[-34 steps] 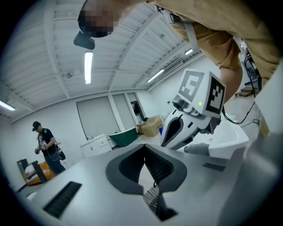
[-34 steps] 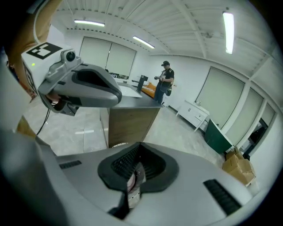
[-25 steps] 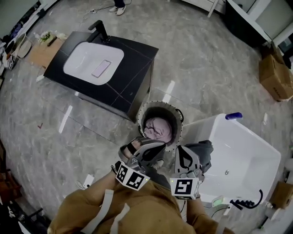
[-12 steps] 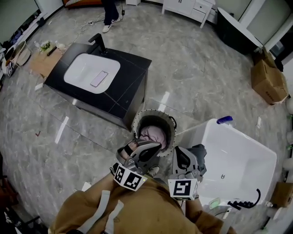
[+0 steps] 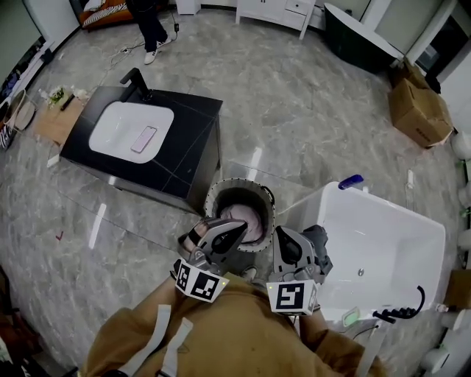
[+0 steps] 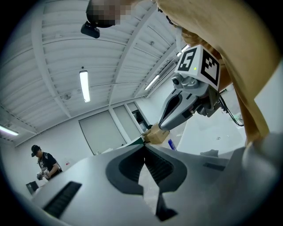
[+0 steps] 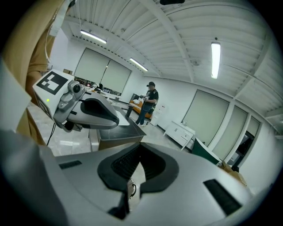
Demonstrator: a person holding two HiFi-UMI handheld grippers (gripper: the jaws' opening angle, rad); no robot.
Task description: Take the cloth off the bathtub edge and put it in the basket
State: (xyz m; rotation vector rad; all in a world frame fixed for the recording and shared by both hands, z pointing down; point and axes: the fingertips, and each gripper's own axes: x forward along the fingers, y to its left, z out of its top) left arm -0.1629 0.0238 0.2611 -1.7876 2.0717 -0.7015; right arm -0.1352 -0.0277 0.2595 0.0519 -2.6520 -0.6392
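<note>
A round woven basket [image 5: 221,193] stands on the floor between the black vanity and the white bathtub [image 5: 383,250], and a pink cloth [image 5: 250,219] lies bunched inside it. A dark grey cloth [image 5: 321,239] hangs over the tub's near corner, just right of my right gripper. In the head view my left gripper [image 5: 237,227] hovers over the basket's near rim. My right gripper [image 5: 288,234] is beside it, between basket and tub. The jaws of both the left gripper [image 6: 144,145] and the right gripper [image 7: 140,145] are shut and hold nothing.
The black vanity [image 5: 184,147] has a white sink [image 5: 118,129] with a phone [image 5: 143,138] in it. A blue bottle [image 5: 352,181] stands on the tub's far corner and a black shower hose [image 5: 401,313] on its near edge. A cardboard box [image 5: 418,110] and a standing person [image 5: 147,22] are farther off.
Both grippers have risen a little, still side by side and shut. The head view has swung, so the vanity and basket sit further left and more of the far room shows.
</note>
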